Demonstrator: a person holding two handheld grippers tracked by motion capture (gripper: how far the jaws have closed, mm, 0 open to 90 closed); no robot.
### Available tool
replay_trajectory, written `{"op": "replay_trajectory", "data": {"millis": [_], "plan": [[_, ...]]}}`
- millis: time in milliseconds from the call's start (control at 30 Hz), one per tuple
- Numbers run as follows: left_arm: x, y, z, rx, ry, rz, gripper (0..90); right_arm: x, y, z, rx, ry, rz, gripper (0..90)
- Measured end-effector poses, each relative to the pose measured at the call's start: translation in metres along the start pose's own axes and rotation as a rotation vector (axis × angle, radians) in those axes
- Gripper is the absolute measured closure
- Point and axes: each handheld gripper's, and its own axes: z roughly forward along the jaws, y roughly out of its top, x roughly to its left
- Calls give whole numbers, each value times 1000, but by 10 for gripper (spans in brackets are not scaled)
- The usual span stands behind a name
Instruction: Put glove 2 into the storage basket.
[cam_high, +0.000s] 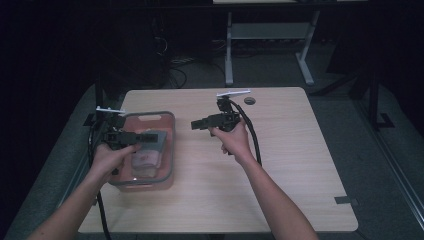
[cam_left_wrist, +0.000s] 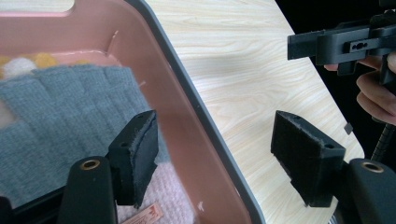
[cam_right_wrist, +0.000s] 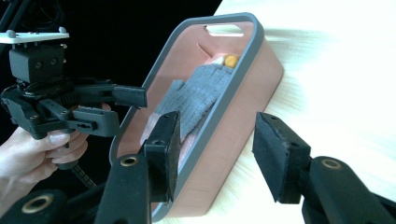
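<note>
Nearest the person, at the table's (cam_high: 280, 200) left edge, sits a pink bin (cam_high: 167, 150) with a grey rim. Folded cloth lies inside it: a grey knitted cloth (cam_left_wrist: 60, 107) on top, a pale pink cloth (cam_left_wrist: 163, 196) under it toward the near end, and something yellow and white (cam_right_wrist: 229, 59) at the far end.

The left gripper (cam_high: 150, 136) hovers over the bin, its jaws spread with nothing between them; in the left gripper view one pad hangs above the grey knitted cloth and the other is out over the bare wood, so the jaws straddle the bin's right wall. I cannot tell whether the inner pad brushes the cloth.

Farther in, toward the middle of the table, the right gripper (cam_high: 196, 124) is held above the wood, pointing left at the bin, also spread and empty.

From here, the likely trouble is the left jaws dropping or closing where they are: the rim would be caught between the pads, and the light bin could tip or slide toward the table's left edge, which it already sits beside. A pad could also snag the loose knit and drag the folded pile apart. If the right gripper comes in while the left is over the bin, the two could knock together.
</note>
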Motion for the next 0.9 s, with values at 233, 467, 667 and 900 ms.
{"op": "replay_trajectory", "data": {"millis": [233, 467, 667, 900], "plan": [[-9, 2, 7, -7, -8, 8, 291, -6, -3, -10, -5, -6, 1, 489], [-20, 4, 14, -4, -19, 35, 288, -11, -7, -23, -20, -14, -1, 475], [-30, 5, 24, 7, -31, 47, 282, -17, -12, -36, -27, -27, 5, 460], [-44, 7, 35, 19, -39, 70, 278, -26, -19, -51, -43, -36, 17, 447]]}}
